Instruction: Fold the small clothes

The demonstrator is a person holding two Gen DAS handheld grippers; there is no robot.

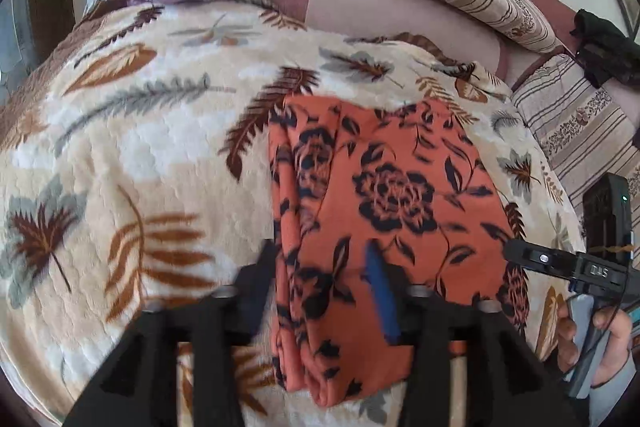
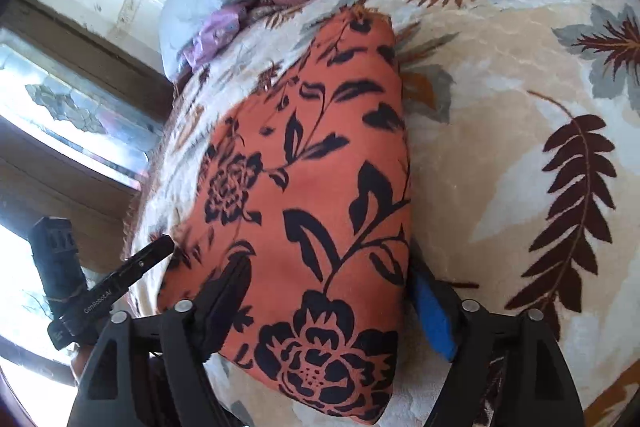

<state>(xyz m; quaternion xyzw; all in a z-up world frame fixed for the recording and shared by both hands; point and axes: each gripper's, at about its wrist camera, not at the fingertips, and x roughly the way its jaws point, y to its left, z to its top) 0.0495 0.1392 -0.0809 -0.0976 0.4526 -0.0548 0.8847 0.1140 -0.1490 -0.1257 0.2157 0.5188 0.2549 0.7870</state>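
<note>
The orange floral garment (image 1: 384,211) lies folded on the leaf-patterned blanket (image 1: 132,131), its layered edges stacked along one side. The left gripper (image 1: 320,267) stands with jaws apart, straddling the garment's near stacked edge without pressing it. The right gripper (image 2: 332,291) is likewise spread wide across the garment's near end, its blue-padded finger (image 2: 434,319) just outside the cloth's edge.

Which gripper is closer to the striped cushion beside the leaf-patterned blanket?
Right. The right gripper sits at the orange floral cloth's edge facing the striped cushion, across a strip of blanket; the left gripper straddles the cloth's opposite edge, farther away.
</note>
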